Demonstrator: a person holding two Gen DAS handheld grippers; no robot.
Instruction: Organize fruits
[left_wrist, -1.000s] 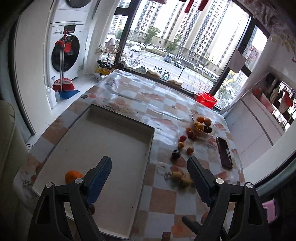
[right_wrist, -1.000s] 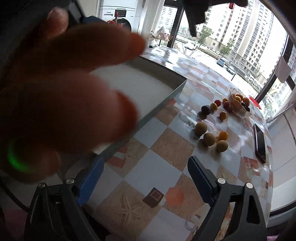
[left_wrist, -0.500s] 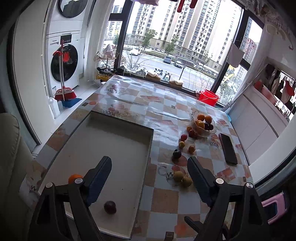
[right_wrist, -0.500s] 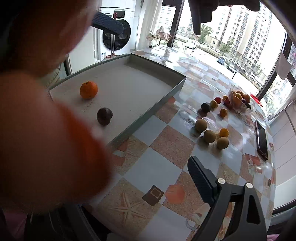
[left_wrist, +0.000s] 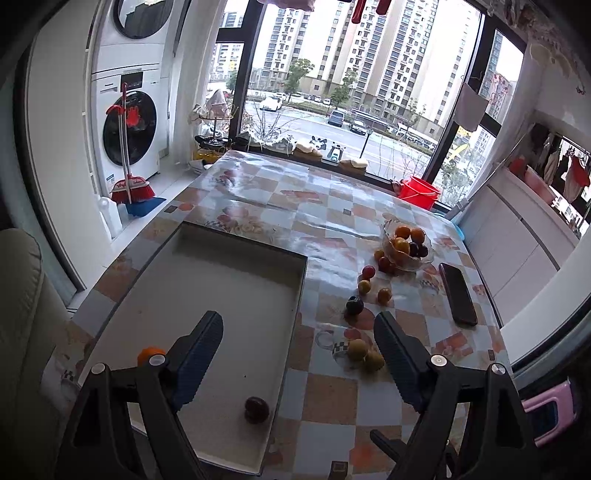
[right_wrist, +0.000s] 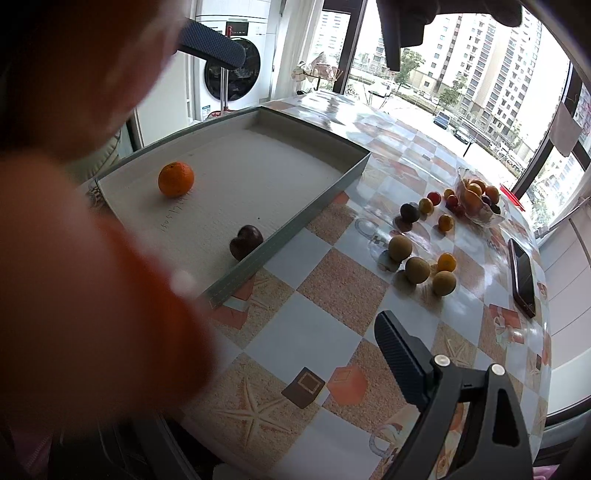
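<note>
A wide grey tray (left_wrist: 301, 280) lies on the table's left half. In it are an orange (right_wrist: 176, 179) and a dark plum (right_wrist: 245, 242), which rests against the tray's right wall. Right of the tray, several loose fruits lie on the cloth: yellow-green ones (left_wrist: 357, 349), a dark plum (left_wrist: 354, 305) and small orange ones (left_wrist: 384, 295). My left gripper (left_wrist: 297, 321) hovers open and empty over the tray's near right side. My right gripper (right_wrist: 295, 328) stands open above bare table. A blurred hand (right_wrist: 92, 258) hides its left finger.
A glass bowl (left_wrist: 417, 263) with several fruits stands at the table's far right, with a black phone (left_wrist: 458, 293) beside it. A checked plastic cloth (right_wrist: 332, 288) covers the table. Behind are a washing machine (left_wrist: 129, 133), a broom and a red bucket (left_wrist: 421, 192).
The blurred hand in the right wrist view slid off to the left, uncovering the tray. The dark plum rolled across the tray floor to its right wall. Both grippers kept still.
</note>
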